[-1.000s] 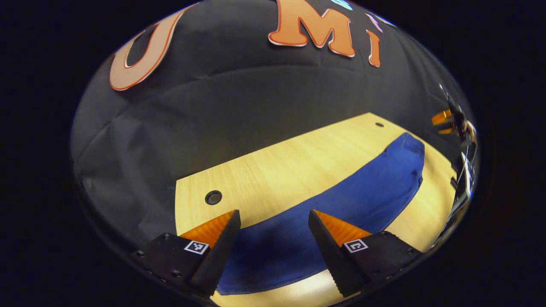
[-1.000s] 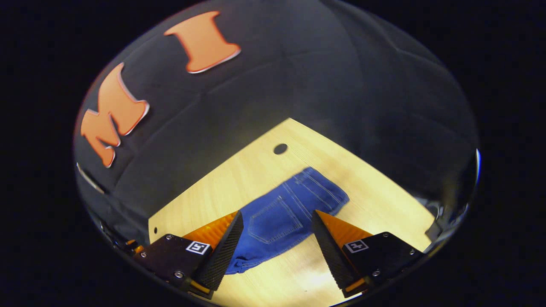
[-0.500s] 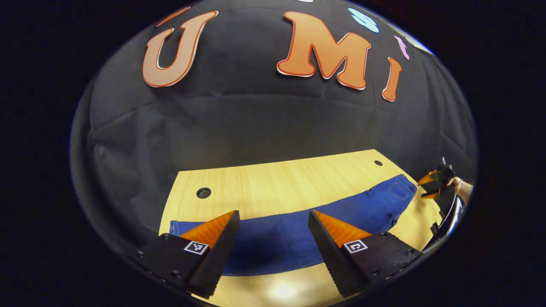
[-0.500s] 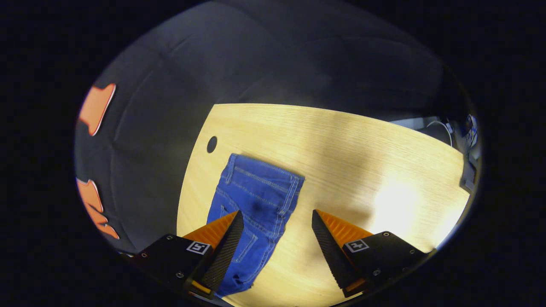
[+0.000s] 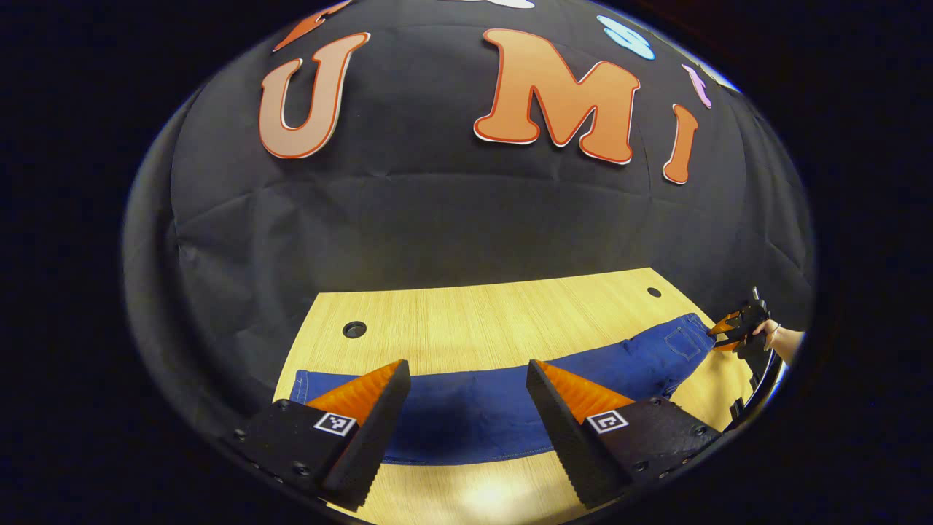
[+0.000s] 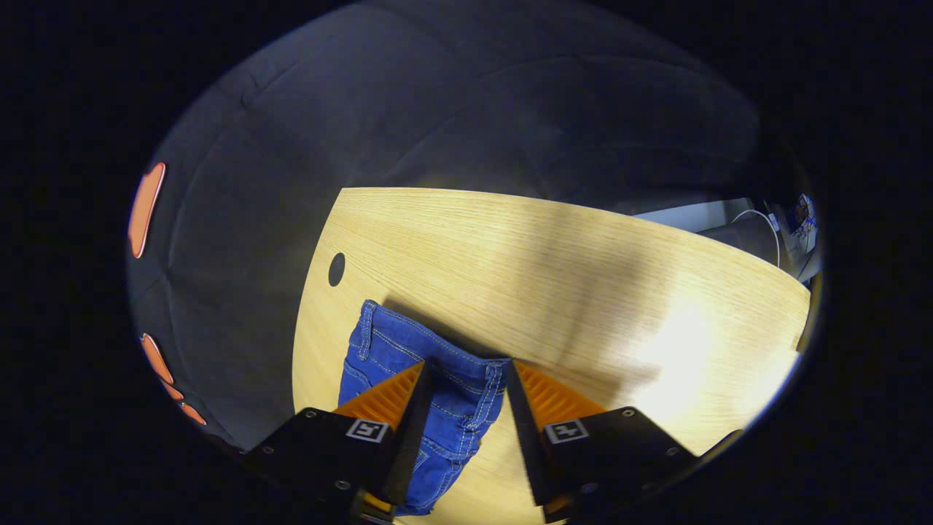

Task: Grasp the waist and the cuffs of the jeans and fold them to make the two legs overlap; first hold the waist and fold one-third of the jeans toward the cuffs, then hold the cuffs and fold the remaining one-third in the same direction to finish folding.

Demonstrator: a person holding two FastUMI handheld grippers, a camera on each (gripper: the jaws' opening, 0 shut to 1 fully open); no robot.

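Blue jeans [image 5: 474,412] lie flat and stretched across the wooden table [image 5: 474,321], cuffs at the left, waist at the far right. My left gripper [image 5: 466,368] hovers open over the leg section near the cuff end, touching nothing. In the right gripper view the waist [image 6: 386,339] with its belt loops lies just ahead. My right gripper [image 6: 468,364] straddles the waist's near corner, fingers partly drawn in with a gap still between them. In the left gripper view that gripper [image 5: 730,329] and the hand [image 5: 783,341] holding it sit at the waist end.
Two round cable holes [image 5: 354,329] [image 5: 654,292] sit near the table's back edge; one hole [image 6: 337,269] lies just beyond the waist. Bare wood [image 6: 583,292] stretches to the right of the waist. Cables and equipment [image 6: 773,226] lie past the table's far right.
My right gripper dropped onto the waist corner and its fingers narrowed around it. My left gripper swung level with the jeans and stayed open.
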